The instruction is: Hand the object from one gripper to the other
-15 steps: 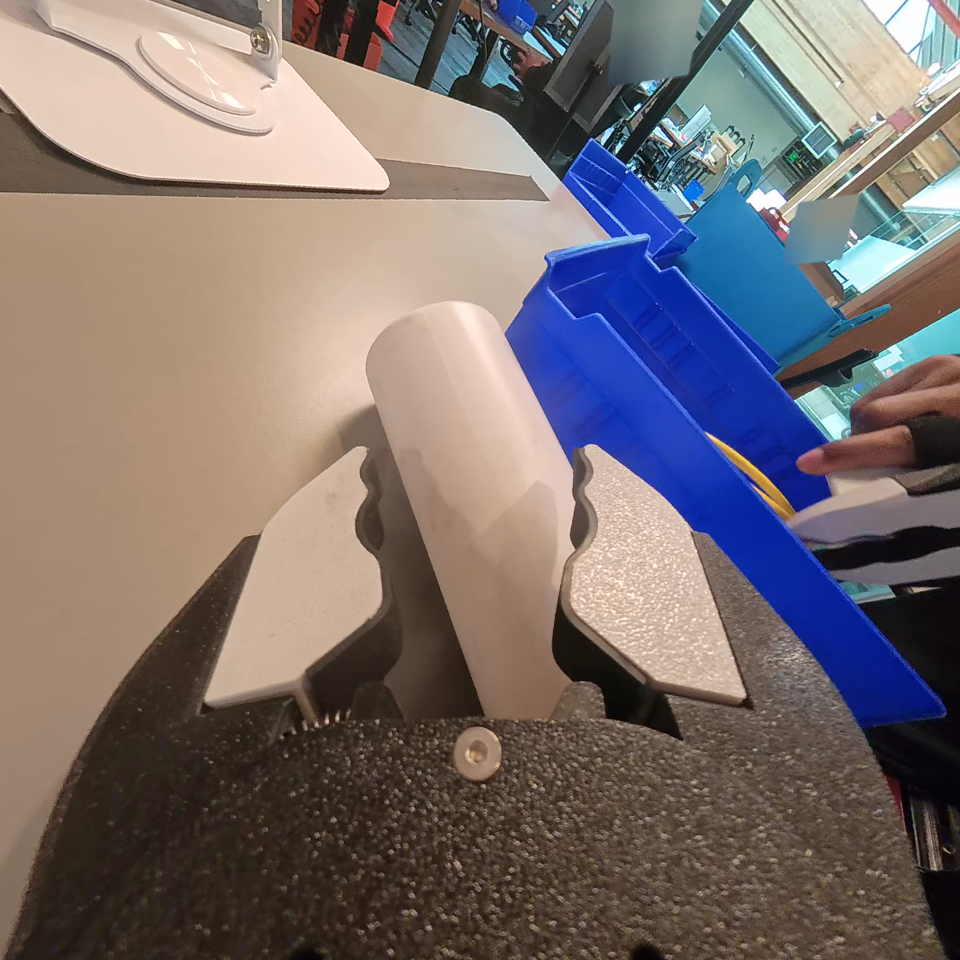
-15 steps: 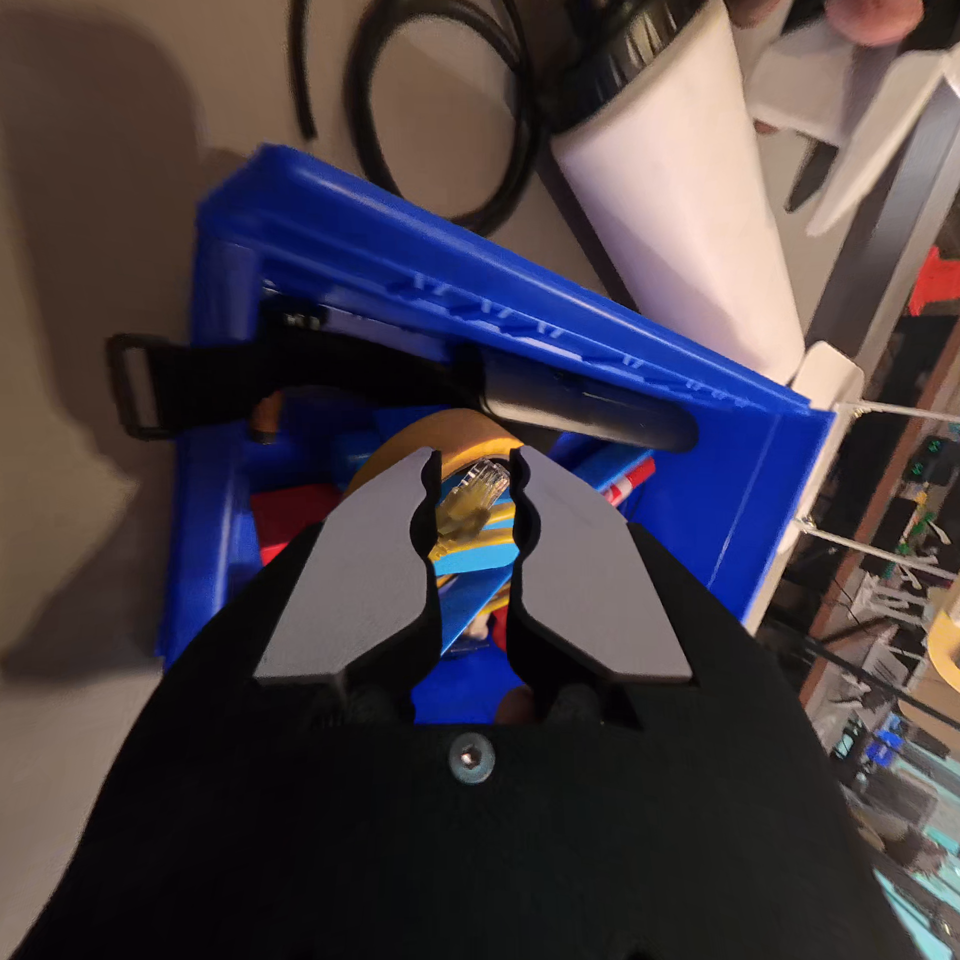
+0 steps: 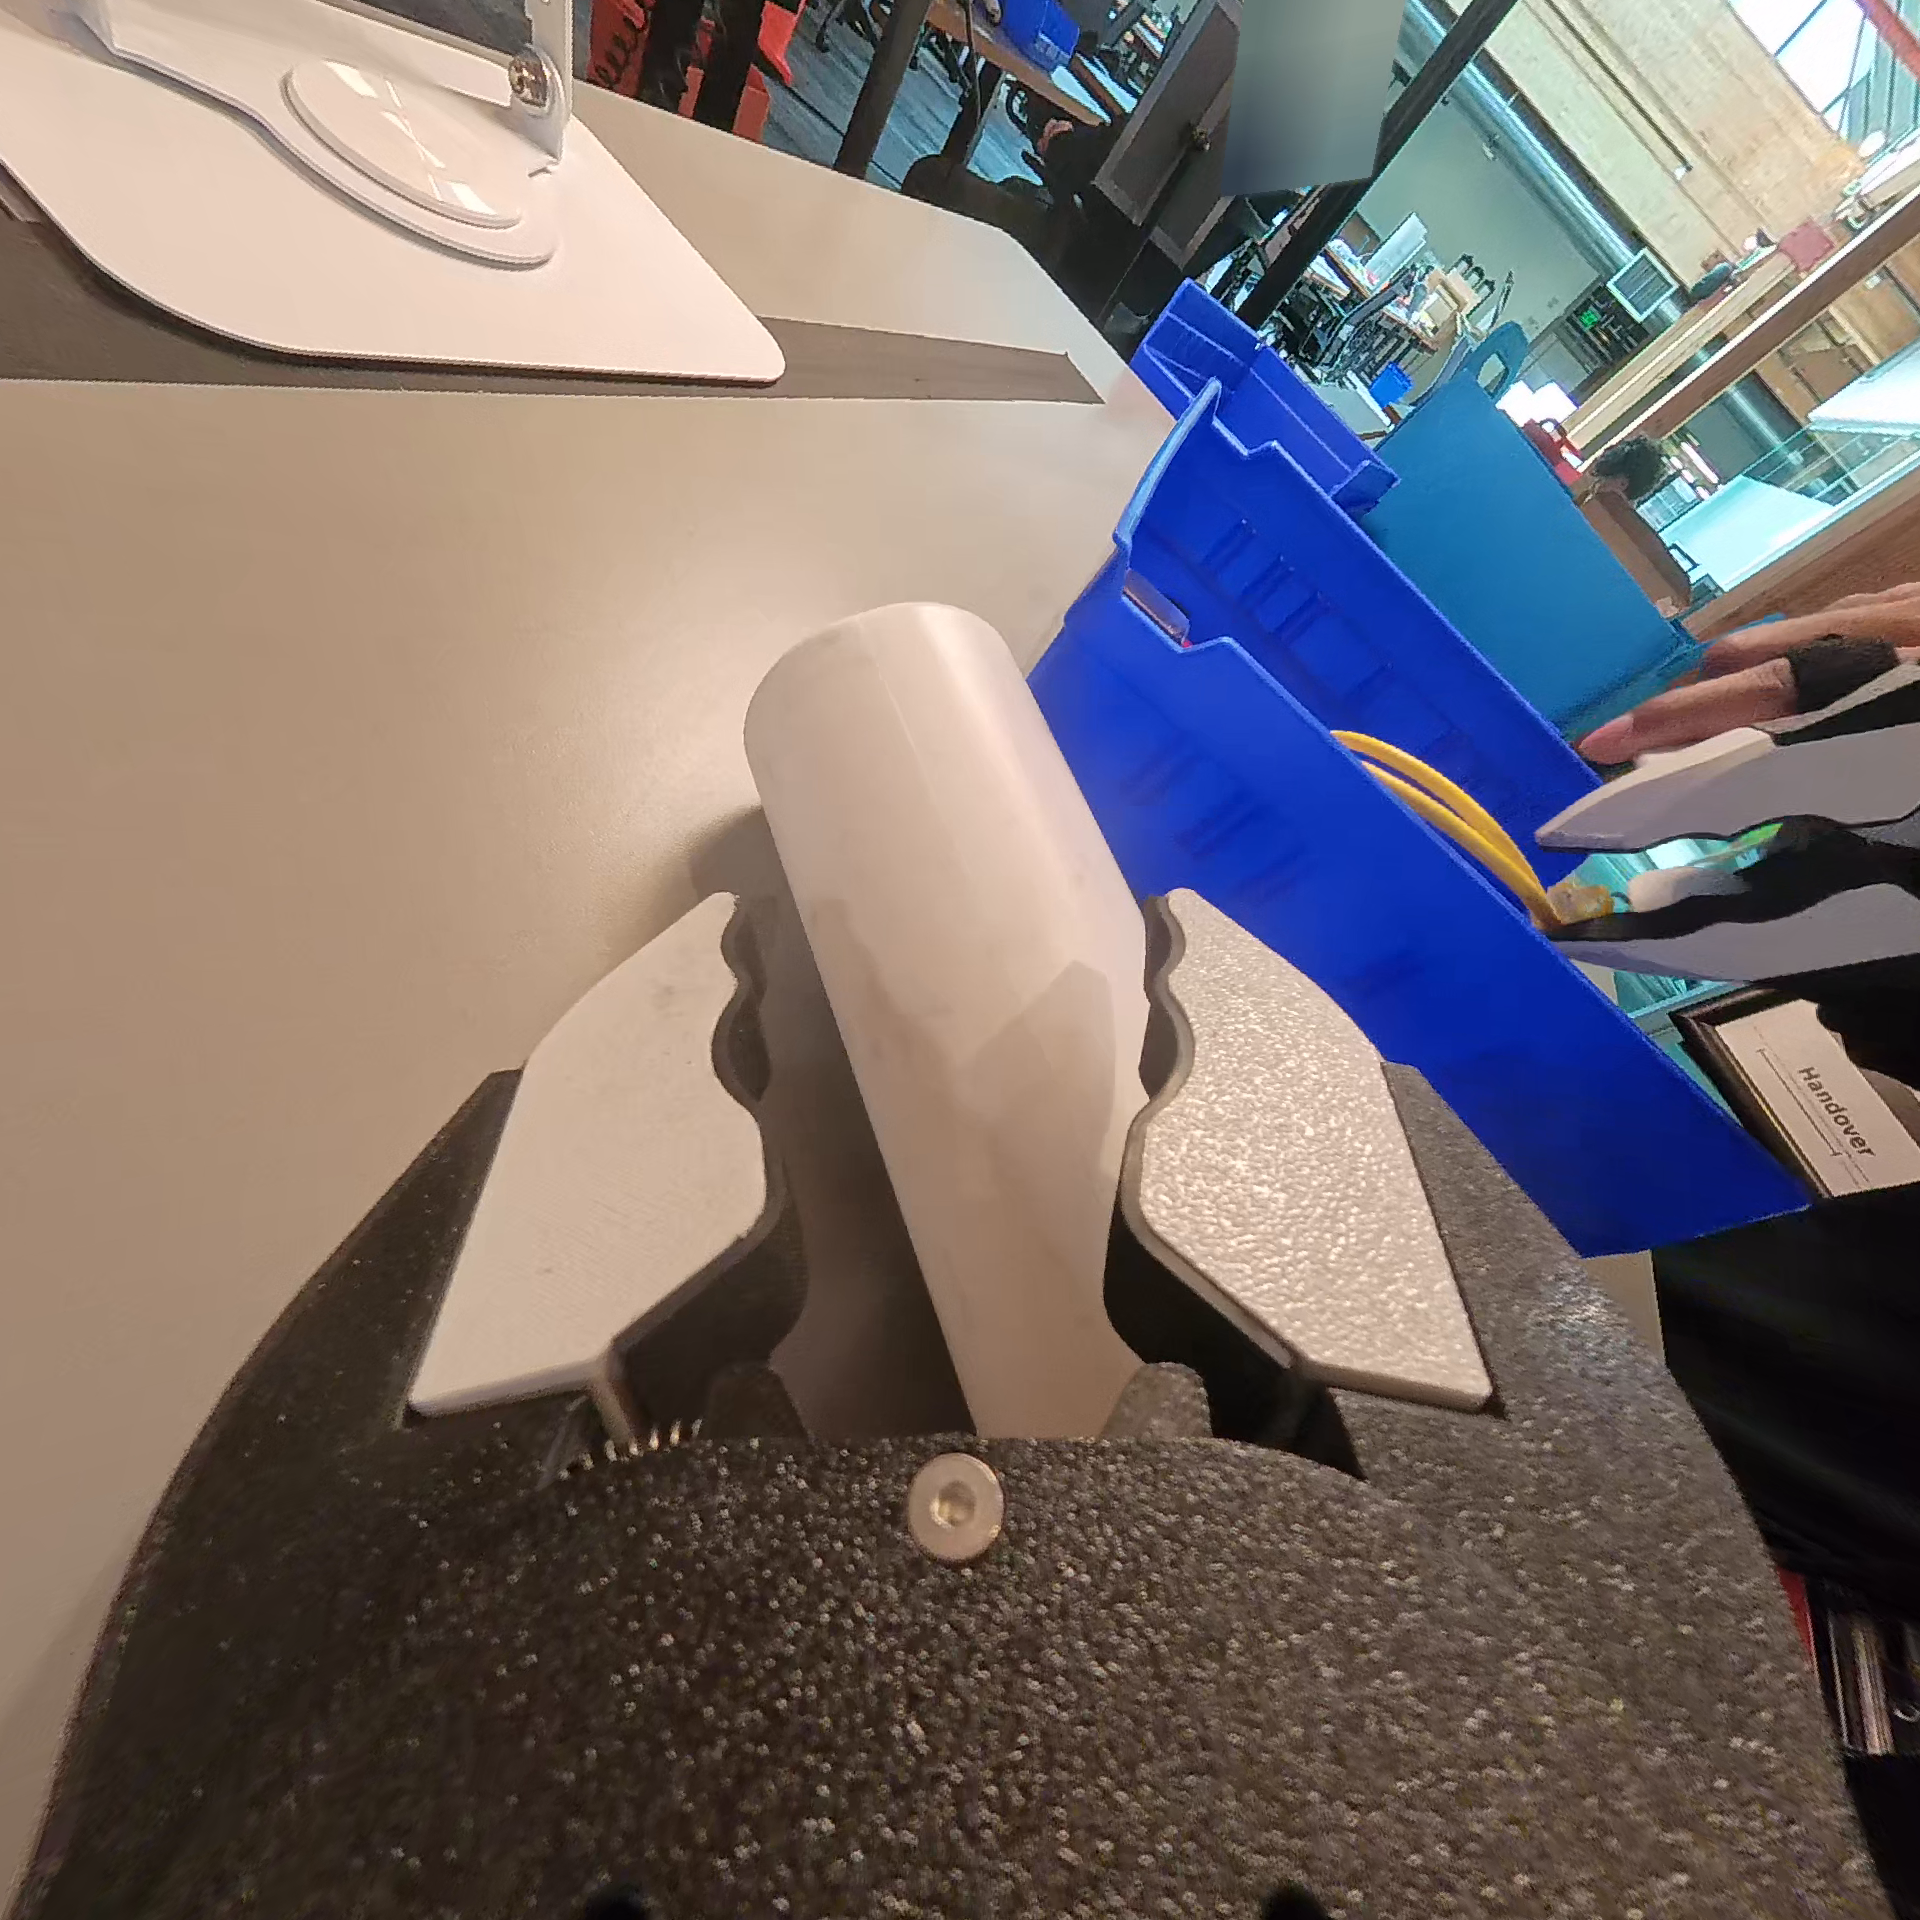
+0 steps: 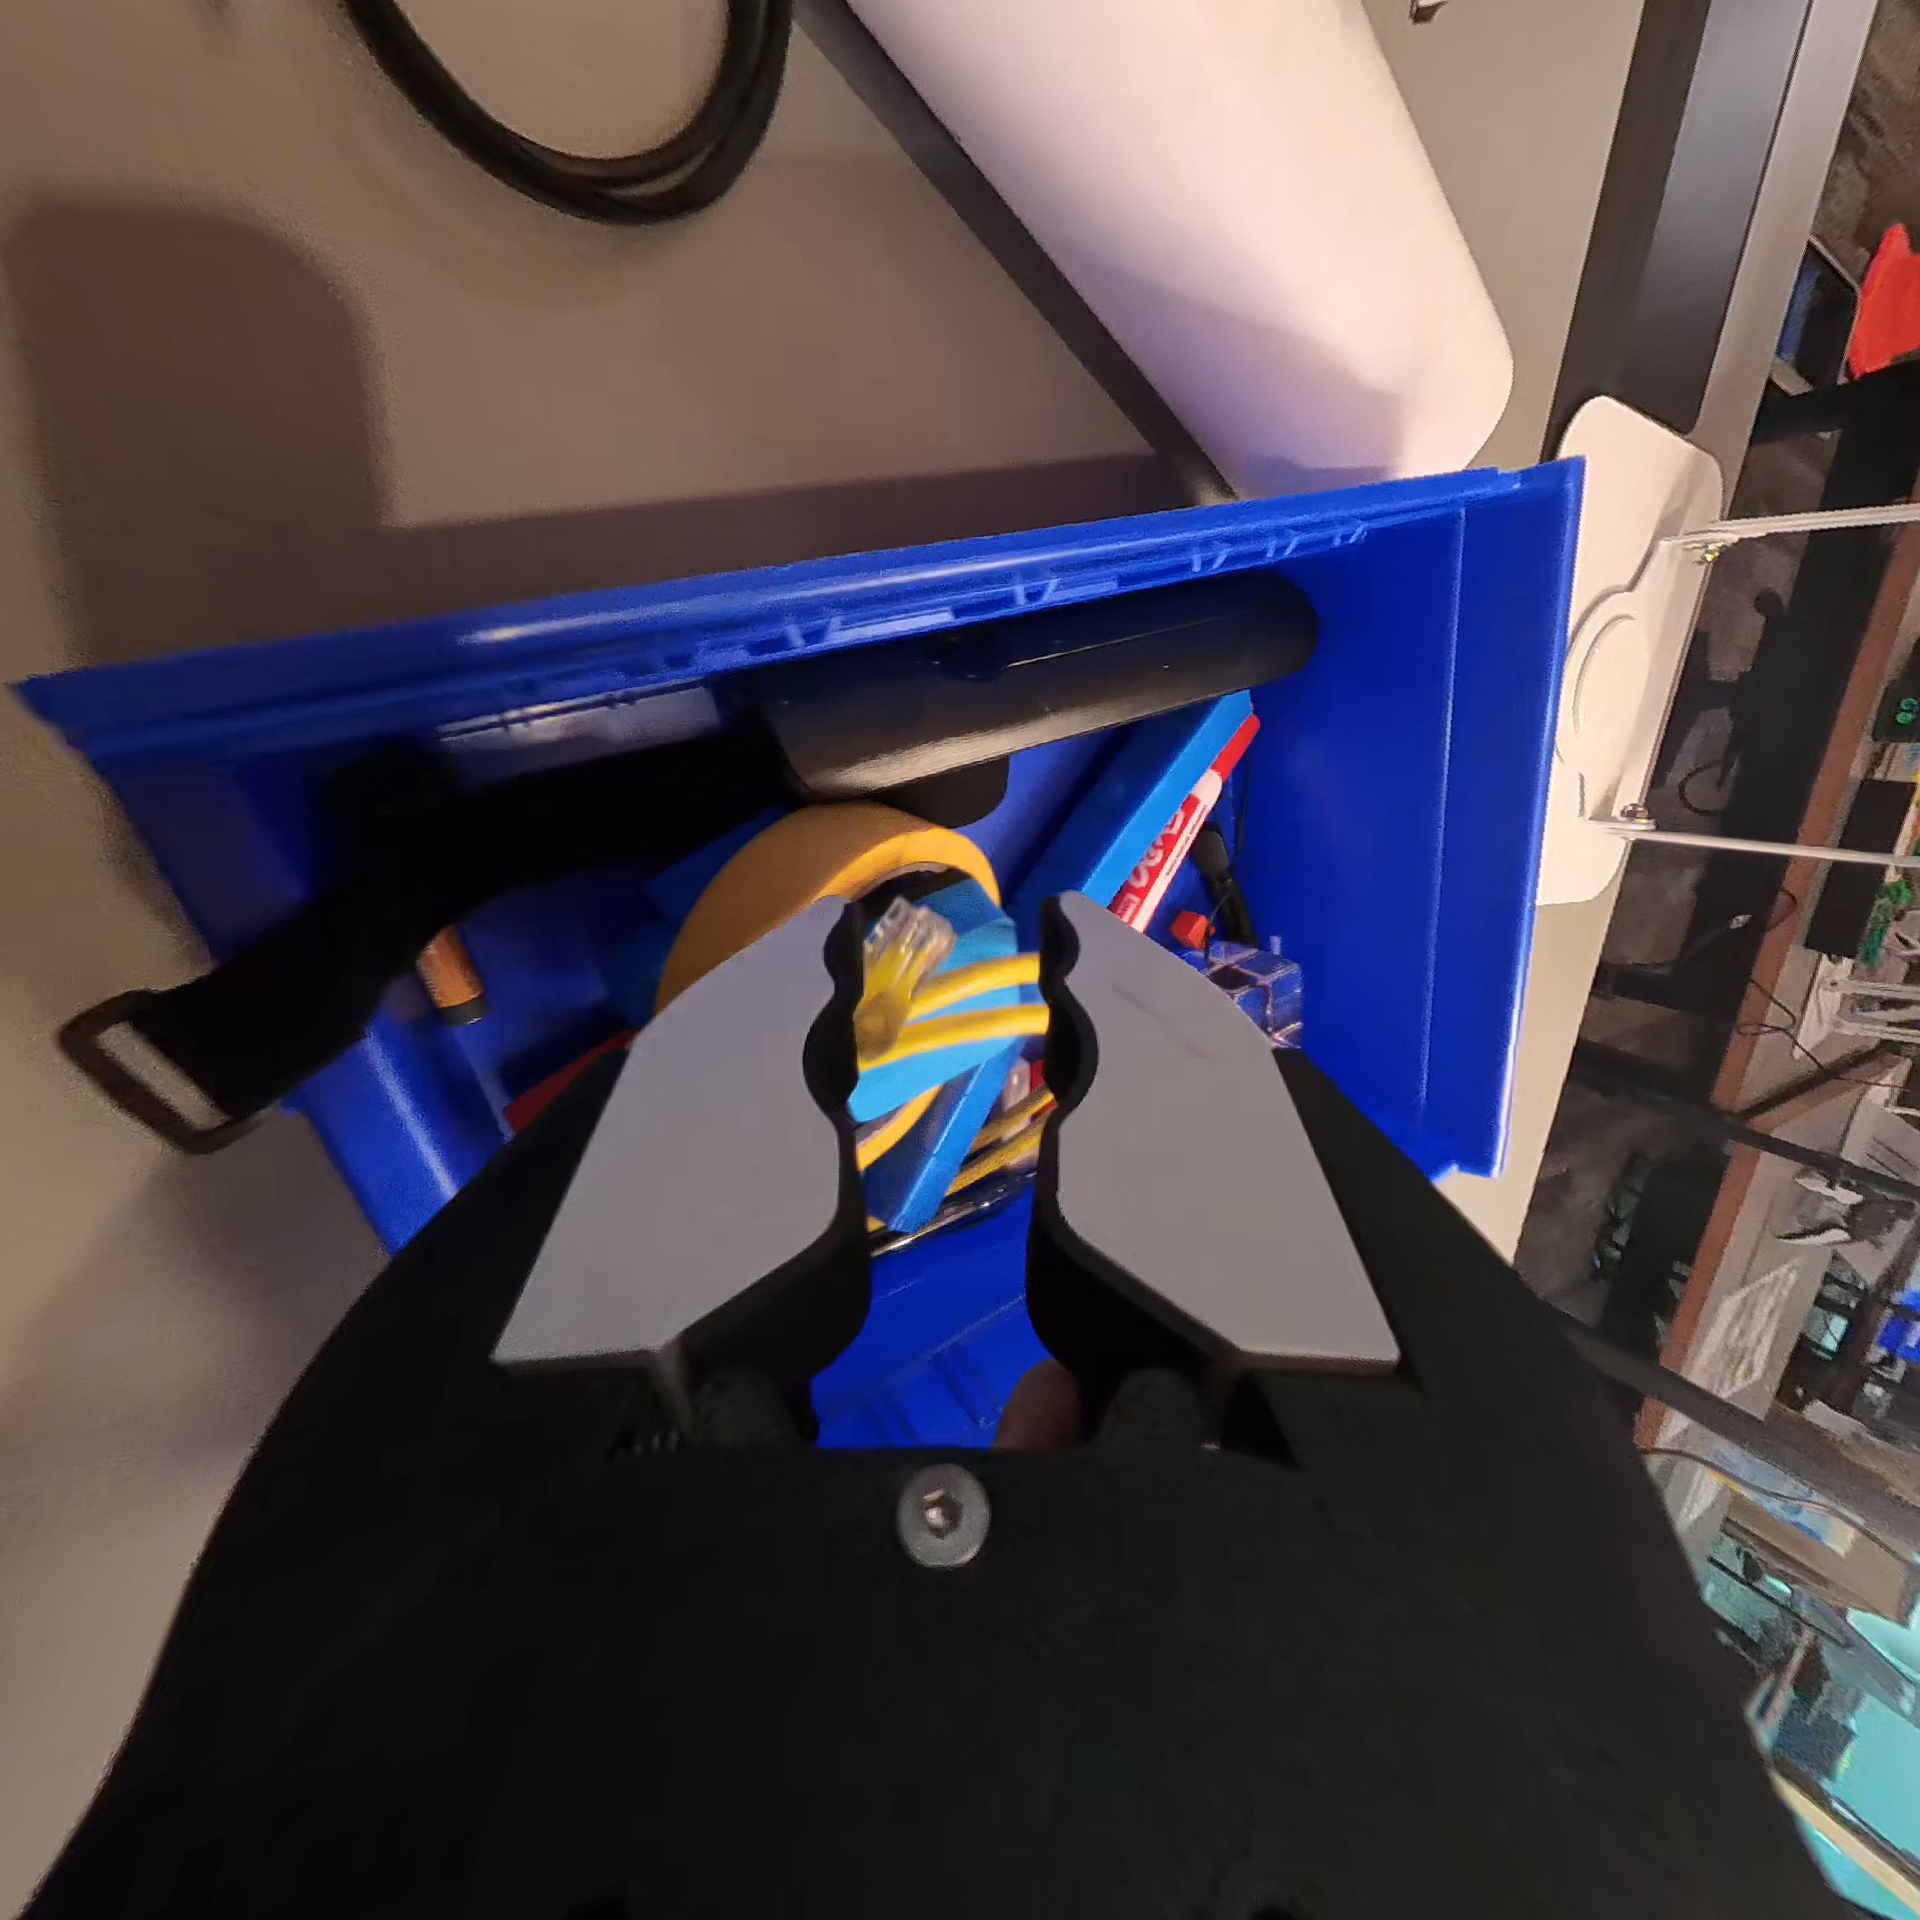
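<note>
While the left tool (image 3: 951,997) stood clamped on the white cylinder (image 3: 940,935), its two grey fingers (image 3: 1299,1195) pressed against the tube's flanks and the rounded far end pointed out over the grey counter (image 3: 364,727). The cylinder lay tilted, just beside the long outer wall of a blue bin (image 3: 1351,987). Beyond the tube, at the far end of the counter, sat a flat white base plate (image 3: 416,270) with a raised disc on it.

Over the bin hovered the right tool (image 4: 940,935), its fingers (image 4: 707,1122) parted only narrowly and holding nothing. Between the tips showed the clear plug of a yellow cable (image 4: 904,971), which lay in the bin below; whether the fingers touched it I could not tell. From the left side, that same tool (image 3: 1558,888) appeared at the bin's rim with a person's hand (image 3: 1714,696) stretched along its top and the yellow cable (image 3: 1455,821) looping up just in front of it.

Inside the blue bin (image 4: 1434,831) lay a roll of yellow tape (image 4: 831,862), a black cylindrical object (image 4: 1039,696) against the far wall, a black strap (image 4: 260,997) hanging over one end, a red-and-white marker (image 4: 1174,842) and a small battery (image 4: 452,977). Beyond the bin's wall, the white cylinder (image 4: 1195,239) crossed the upper part of the scene, and a coiled black cable (image 4: 582,114) rested on the counter (image 4: 520,416) near it.
</note>
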Tool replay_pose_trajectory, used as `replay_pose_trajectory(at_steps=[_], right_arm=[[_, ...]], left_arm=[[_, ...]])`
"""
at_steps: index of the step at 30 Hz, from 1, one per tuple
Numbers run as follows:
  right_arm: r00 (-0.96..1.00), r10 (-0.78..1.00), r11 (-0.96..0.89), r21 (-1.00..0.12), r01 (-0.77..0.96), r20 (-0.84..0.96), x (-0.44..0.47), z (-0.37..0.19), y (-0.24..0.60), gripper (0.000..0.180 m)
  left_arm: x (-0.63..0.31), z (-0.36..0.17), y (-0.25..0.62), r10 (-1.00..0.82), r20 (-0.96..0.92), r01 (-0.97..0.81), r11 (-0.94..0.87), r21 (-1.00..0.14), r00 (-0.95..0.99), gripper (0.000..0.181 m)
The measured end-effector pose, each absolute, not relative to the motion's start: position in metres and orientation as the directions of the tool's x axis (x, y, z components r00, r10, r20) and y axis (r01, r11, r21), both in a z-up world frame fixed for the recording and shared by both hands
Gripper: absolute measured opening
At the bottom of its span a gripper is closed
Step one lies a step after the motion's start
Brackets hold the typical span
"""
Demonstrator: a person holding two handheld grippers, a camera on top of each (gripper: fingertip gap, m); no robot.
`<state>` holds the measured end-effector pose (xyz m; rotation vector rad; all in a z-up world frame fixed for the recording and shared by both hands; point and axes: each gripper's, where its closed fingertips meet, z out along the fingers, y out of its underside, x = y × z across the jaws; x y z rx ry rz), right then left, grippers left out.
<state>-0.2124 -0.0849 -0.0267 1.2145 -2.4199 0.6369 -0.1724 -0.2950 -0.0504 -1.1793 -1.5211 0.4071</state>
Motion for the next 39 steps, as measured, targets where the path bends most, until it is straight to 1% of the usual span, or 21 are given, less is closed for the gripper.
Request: replay_pose_trajectory(at_steps=[1,4,6,9,10,11,14,16,18,27,31,39], right_arm=[[-0.566,-0.658,0.523,-0.24,-0.818,0.496,-0.21,-0.026,-0.08,0.034],[-0.557,-0.677,0.499,-0.257,-0.828,0.48,-0.202,-0.03,-0.066,0.044],[-0.538,-0.687,0.489,-0.237,-0.839,0.489,-0.199,-0.037,-0.057,0.051],[-0.435,-0.698,0.473,-0.089,-0.876,0.568,-0.21,-0.055,-0.048,0.061],[-0.401,-0.693,0.47,-0.046,-0.881,0.599,-0.215,-0.06,-0.047,0.062],[-0.373,-0.678,0.462,-0.028,-0.886,0.634,-0.218,-0.062,-0.049,0.06],[-0.395,-0.644,0.472,-0.065,-0.879,0.655,-0.221,-0.057,-0.053,0.055],[-0.419,-0.602,0.475,-0.117,-0.872,0.68,-0.224,-0.045,-0.06,0.041],[-0.433,-0.566,0.484,-0.142,-0.863,0.702,-0.232,-0.03,-0.065,0.033],[-0.545,-0.496,0.511,-0.281,-0.812,0.675,-0.27,0.01,-0.092,0.026],[-0.543,-0.463,0.52,-0.281,-0.806,0.7,-0.288,0.024,-0.103,0.021],[-0.542,-0.383,0.547,-0.289,-0.786,0.748,-0.319,0.042,-0.124,0.02]], left_arm=[[-0.172,-0.05,-0.295,0.832,0.543,0.452,0.443,-0.774,0.112,0.071],[-0.173,-0.052,-0.294,0.831,0.545,0.455,0.445,-0.772,0.113,0.071],[-0.173,-0.053,-0.294,0.831,0.544,0.459,0.443,-0.77,0.111,0.071],[-0.173,-0.06,-0.294,0.848,0.521,0.478,0.419,-0.772,0.098,0.07],[-0.173,-0.062,-0.294,0.854,0.512,0.487,0.409,-0.772,0.094,0.07],[-0.174,-0.064,-0.293,0.856,0.508,0.493,0.404,-0.771,0.093,0.07],[-0.174,-0.064,-0.292,0.855,0.51,0.492,0.405,-0.77,0.095,0.069],[-0.174,-0.064,-0.293,0.858,0.506,0.492,0.402,-0.772,0.093,0.069],[-0.174,-0.065,-0.293,0.858,0.505,0.492,0.402,-0.772,0.092,0.069],[-0.174,-0.064,-0.293,0.86,0.501,0.49,0.399,-0.775,0.091,0.068],[-0.174,-0.064,-0.293,0.86,0.502,0.49,0.399,-0.775,0.092,0.068],[-0.174,-0.065,-0.294,0.858,0.505,0.489,0.403,-0.774,0.091,0.068]])
